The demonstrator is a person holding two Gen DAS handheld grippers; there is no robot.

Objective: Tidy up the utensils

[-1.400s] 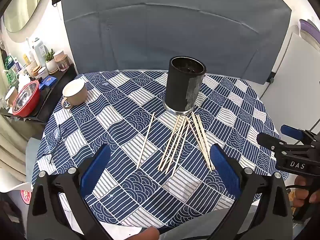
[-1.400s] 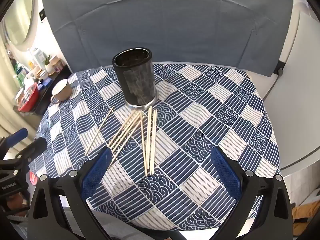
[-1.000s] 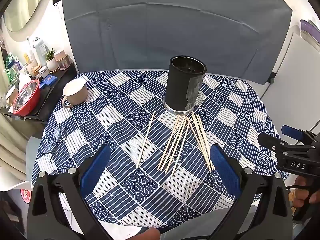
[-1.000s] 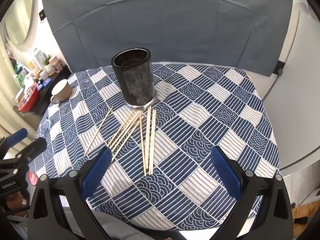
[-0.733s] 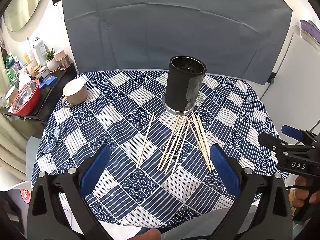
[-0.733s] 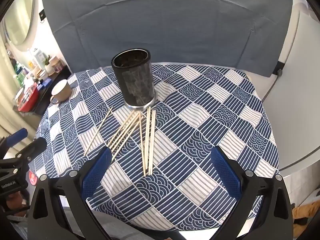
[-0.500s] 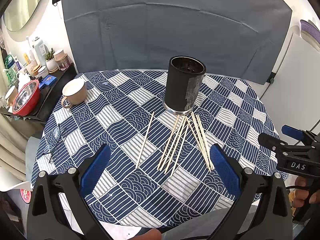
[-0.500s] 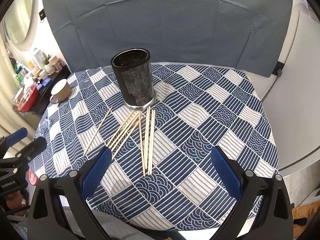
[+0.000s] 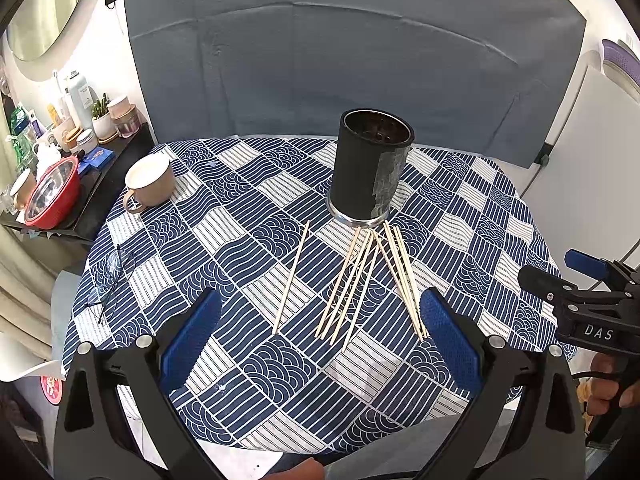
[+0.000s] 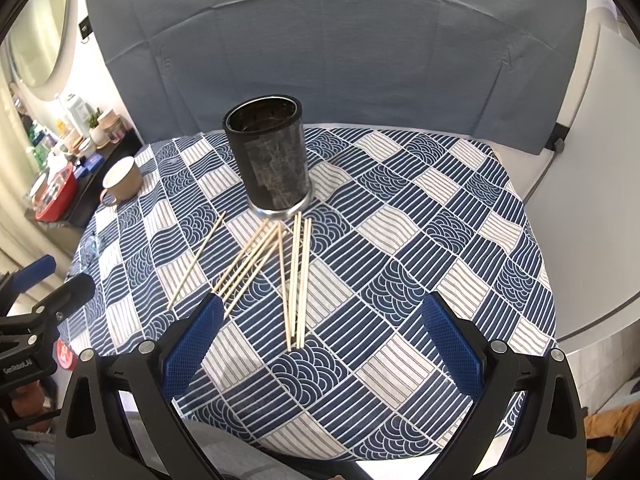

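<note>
A black cylindrical holder (image 9: 370, 172) stands upright near the middle of the blue-and-white patterned table (image 9: 240, 240); it also shows in the right wrist view (image 10: 272, 164). Several wooden chopsticks (image 9: 360, 280) lie fanned out on the cloth in front of it, with one single chopstick (image 9: 291, 277) apart to the left. They show in the right wrist view too (image 10: 280, 268). My left gripper (image 9: 320, 340) is open and empty, above the table's near edge. My right gripper (image 10: 320, 344) is open and empty, also above the near edge.
A beige mug (image 9: 148, 182) stands at the table's left rear. Glasses (image 9: 112, 280) lie near the left edge. A side shelf holds a red bowl (image 9: 52, 196) and bottles. A grey backdrop (image 9: 340, 60) stands behind the table.
Both grippers have drifted very slightly; the chopsticks and holder have not moved.
</note>
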